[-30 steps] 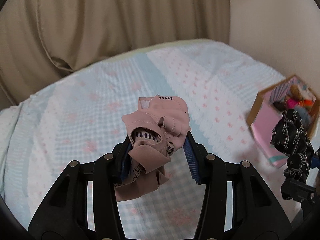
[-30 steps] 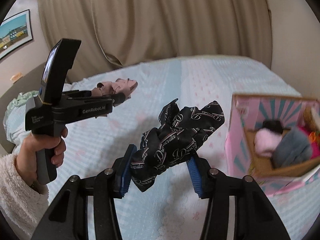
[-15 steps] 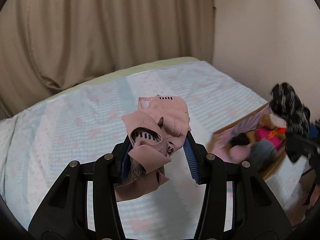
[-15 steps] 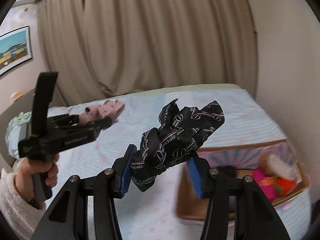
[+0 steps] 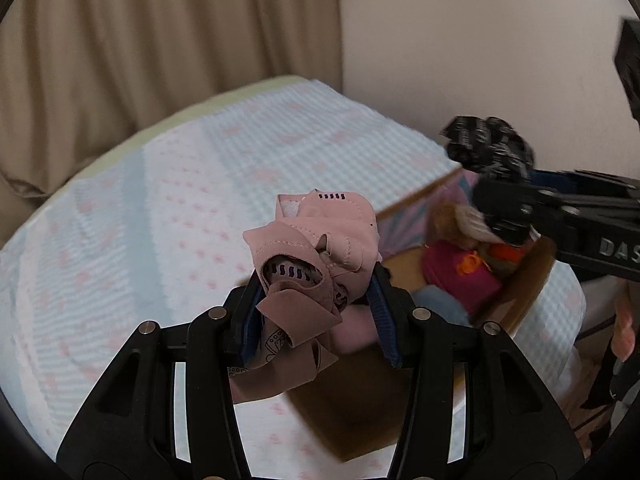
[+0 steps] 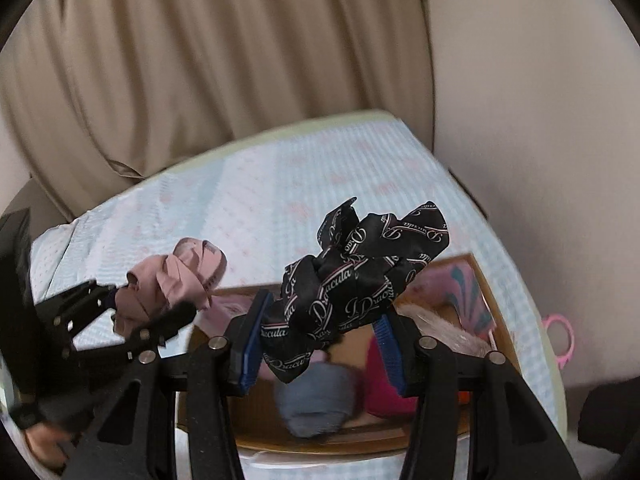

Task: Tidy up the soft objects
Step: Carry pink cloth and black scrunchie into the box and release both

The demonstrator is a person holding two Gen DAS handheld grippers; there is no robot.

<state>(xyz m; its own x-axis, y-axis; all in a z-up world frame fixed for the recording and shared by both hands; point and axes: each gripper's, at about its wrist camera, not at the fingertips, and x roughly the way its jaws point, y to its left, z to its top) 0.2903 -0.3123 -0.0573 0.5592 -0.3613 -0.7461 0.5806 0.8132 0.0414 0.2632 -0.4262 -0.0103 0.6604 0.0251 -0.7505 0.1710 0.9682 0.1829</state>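
The left tool (image 5: 316,312) is clamped on a crumpled pink cloth (image 5: 312,256), the right tool (image 6: 320,344) on a black printed cloth (image 6: 360,276) — both are held above the open cardboard box (image 6: 486,280) on the bed (image 5: 160,184). Beyond, soft toys (image 5: 460,276) are packed inside. If released off-centre, a trailing fold could be draped over the rim — or snagged on a pad.

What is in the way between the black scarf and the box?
Nothing visible blocks it. The black printed scarf, shut in the right gripper, hangs above the open cardboard box. Soft things already lie inside, but the top is open. The left gripper holds the pink cloth off to one side.
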